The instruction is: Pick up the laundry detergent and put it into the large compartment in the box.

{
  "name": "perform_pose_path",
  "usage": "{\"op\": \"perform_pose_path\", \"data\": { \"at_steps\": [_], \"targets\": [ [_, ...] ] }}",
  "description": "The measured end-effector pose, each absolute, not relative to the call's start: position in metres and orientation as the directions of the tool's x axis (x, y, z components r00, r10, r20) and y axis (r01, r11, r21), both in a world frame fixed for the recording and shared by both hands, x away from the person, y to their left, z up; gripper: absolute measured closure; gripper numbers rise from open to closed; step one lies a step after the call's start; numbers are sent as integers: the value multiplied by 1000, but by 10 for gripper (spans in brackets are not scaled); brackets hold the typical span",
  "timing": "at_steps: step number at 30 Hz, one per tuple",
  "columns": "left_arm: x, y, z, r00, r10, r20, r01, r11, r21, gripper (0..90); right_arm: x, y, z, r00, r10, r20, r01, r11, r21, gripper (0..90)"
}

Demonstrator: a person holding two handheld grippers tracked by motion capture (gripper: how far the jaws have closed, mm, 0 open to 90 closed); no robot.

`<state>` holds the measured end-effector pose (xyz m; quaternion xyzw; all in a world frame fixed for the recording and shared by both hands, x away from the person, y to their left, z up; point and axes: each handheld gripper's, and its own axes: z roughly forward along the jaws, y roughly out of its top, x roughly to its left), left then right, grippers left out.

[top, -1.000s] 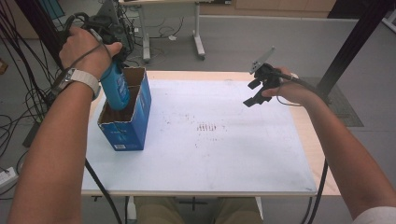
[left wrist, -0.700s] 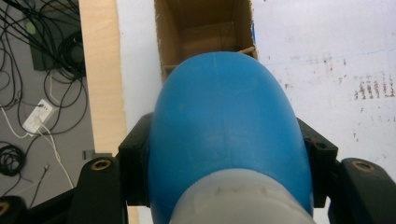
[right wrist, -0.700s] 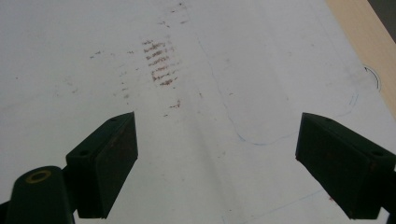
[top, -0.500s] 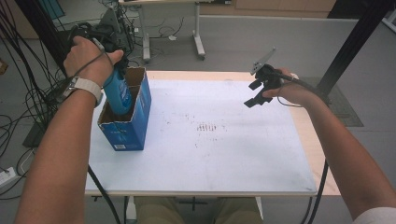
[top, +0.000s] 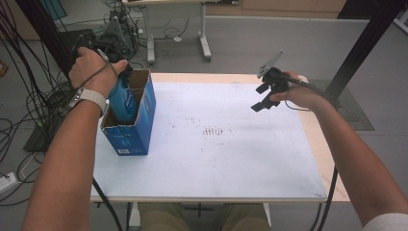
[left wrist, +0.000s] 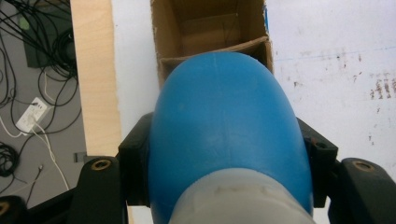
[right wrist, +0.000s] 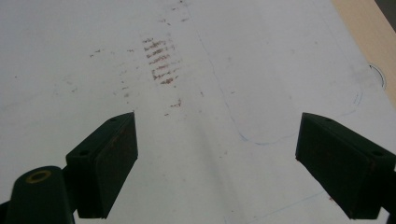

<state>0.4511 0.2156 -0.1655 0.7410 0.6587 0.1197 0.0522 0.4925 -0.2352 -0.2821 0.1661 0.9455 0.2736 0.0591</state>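
White-covered table (top: pixel 216 159), cabled floor behind. Left gripper (left wrist: pixel 224 154) clamped on blue bottle (left wrist: pixel 224 126), held upright to drop into cardboard box (top: pixel 139 120). Right gripper (right wrist: pixel 215 158) wide open, empty, parked clear.

The tongs (left wrist: pixel 224 158) clamp a blue bottle (left wrist: pixel 224 126) above, perhaps entering, a cardboard box (left wrist: pixel 210 28).
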Motion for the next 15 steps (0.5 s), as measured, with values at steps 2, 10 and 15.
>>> {"op": "perform_pose_path", "data": {
  "at_steps": [2,10,15],
  "targets": [
    [451,215,-166,105,988,111,963,-129,236,376,493,-235,-282,-938,345,-21,281,797,534,126],
    [454,214,-171,110,986,122,964,-136,230,375,493,-235,-284,-938,347,-18,284,796,534,126],
    [454,215,-175,107,988,110,963,-130,236,375,493,-236,-285,-937,350,-17,288,796,532,126]
  ]
}}
